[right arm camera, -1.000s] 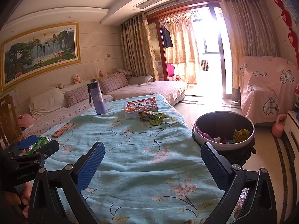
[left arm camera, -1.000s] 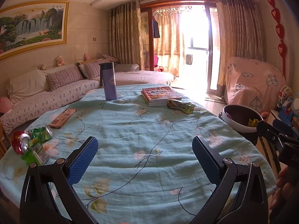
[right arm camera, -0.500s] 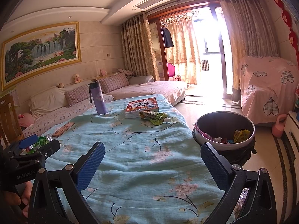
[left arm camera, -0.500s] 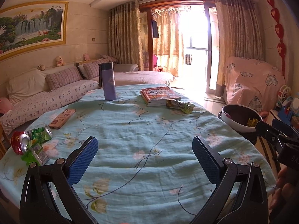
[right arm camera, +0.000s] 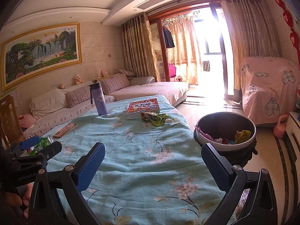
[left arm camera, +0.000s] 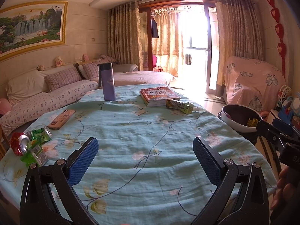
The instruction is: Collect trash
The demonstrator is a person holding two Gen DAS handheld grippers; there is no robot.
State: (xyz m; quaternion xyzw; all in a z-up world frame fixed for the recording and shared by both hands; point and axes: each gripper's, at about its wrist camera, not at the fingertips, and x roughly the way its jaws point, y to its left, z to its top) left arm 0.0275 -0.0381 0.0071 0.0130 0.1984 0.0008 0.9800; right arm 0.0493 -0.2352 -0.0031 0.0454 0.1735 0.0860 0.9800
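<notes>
My left gripper (left arm camera: 145,156) is open and empty over the near part of the table (left arm camera: 142,131). My right gripper (right arm camera: 152,164) is open and empty near the table's right front edge. Crushed cans and green wrappers (left arm camera: 31,143) lie at the table's left edge, left of the left gripper. A green snack wrapper (left arm camera: 179,106) lies by the books at the far side; it also shows in the right wrist view (right arm camera: 154,118). A round trash bin (right arm camera: 226,131) with some trash inside stands on the floor right of the table.
A purple bottle (left arm camera: 107,82) stands at the far side. A stack of books (left arm camera: 158,95) lies beside it. A pink phone (left arm camera: 61,119) lies at the left. A sofa (left arm camera: 46,97) is behind the table, a covered chair (right arm camera: 268,91) at the right.
</notes>
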